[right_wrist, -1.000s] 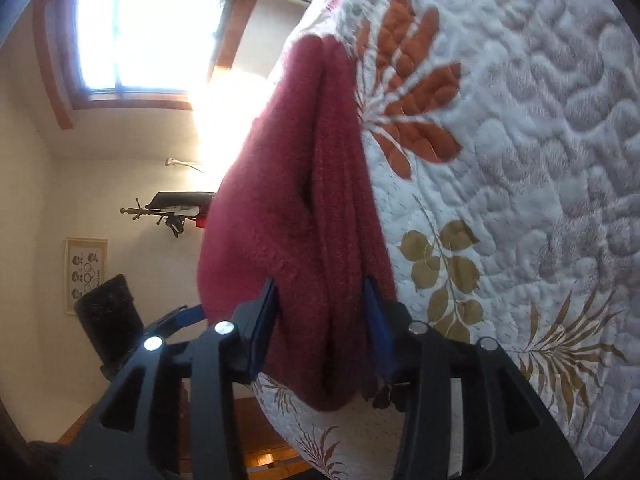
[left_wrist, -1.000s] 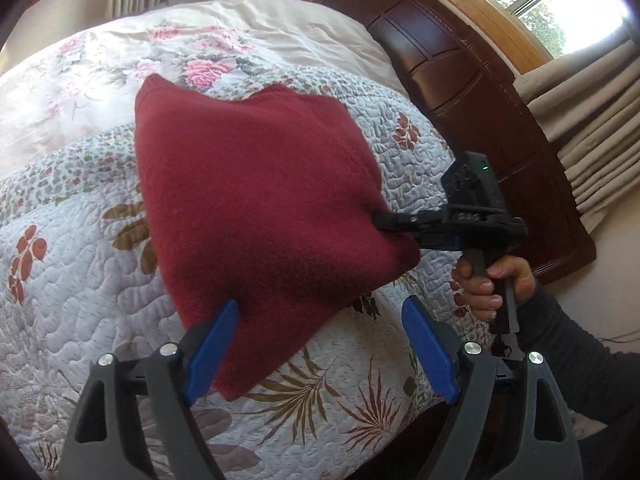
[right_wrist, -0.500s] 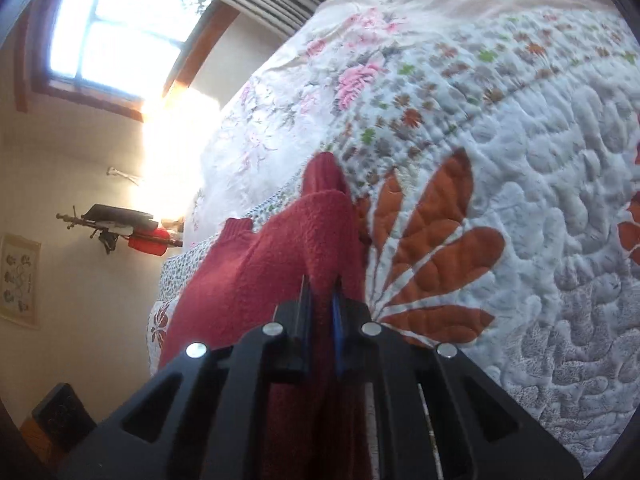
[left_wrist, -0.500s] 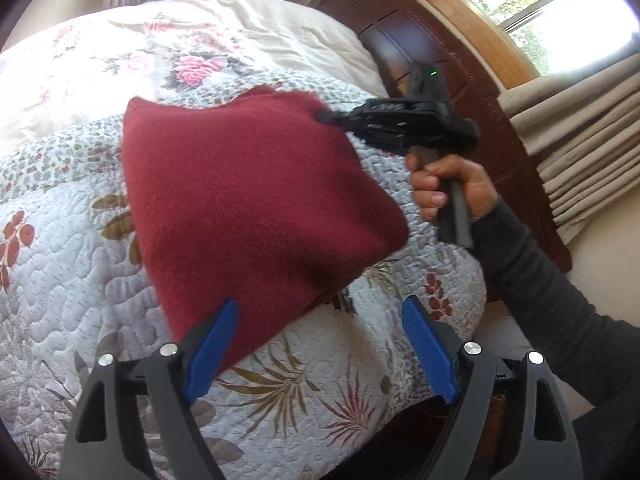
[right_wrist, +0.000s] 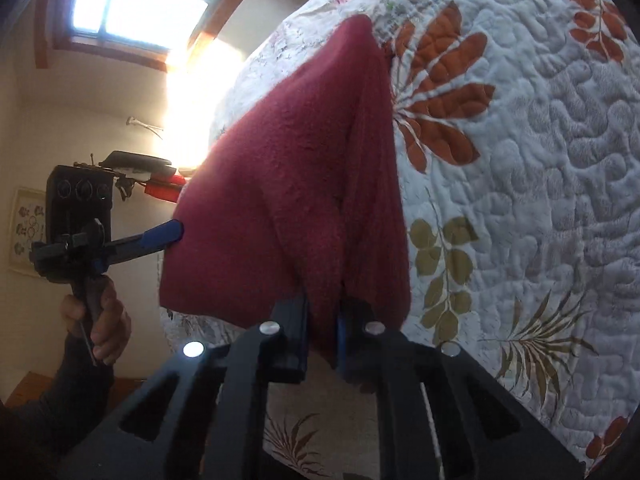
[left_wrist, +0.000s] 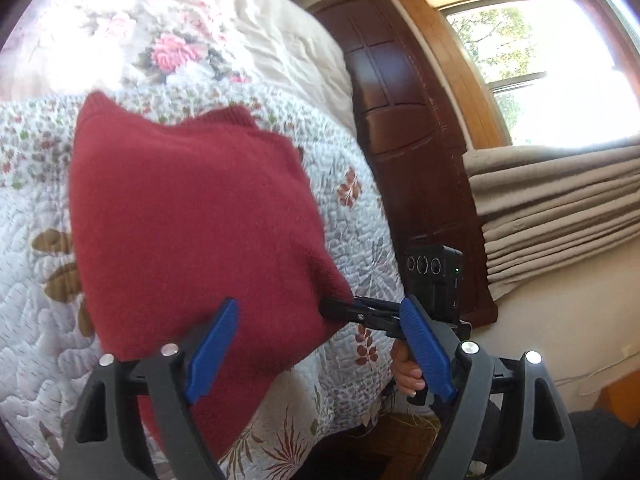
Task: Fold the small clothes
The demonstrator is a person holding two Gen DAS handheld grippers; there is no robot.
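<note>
a: on the bed: where is the red knitted garment (left_wrist: 192, 216)?

b: folded over, lying on the quilted floral bedspread (left_wrist: 36, 288) near the bed's edge, with its near corner lifted off the quilt.

a: and the right gripper (right_wrist: 322, 322)?

b: its tongs are pressed together on the garment's near corner, fabric pinched between the blue pads. the left wrist view shows the same tool (left_wrist: 340, 310) biting the cloth's right-hand corner, a hand (left_wrist: 406, 374) wrapped round its grip.

a: the left gripper (left_wrist: 320, 354)?

b: spread wide apart. the garment's lower edge sits in the gap, one blue pad (left_wrist: 212, 350) over the red cloth, the other (left_wrist: 426, 354) clear of it. from the right wrist view its tip (right_wrist: 166, 236) meets the cloth's left edge.

a: the setting?

b: a dark wooden headboard (left_wrist: 404, 128), beige curtains (left_wrist: 556, 216), a sunlit window (left_wrist: 540, 76).
</note>
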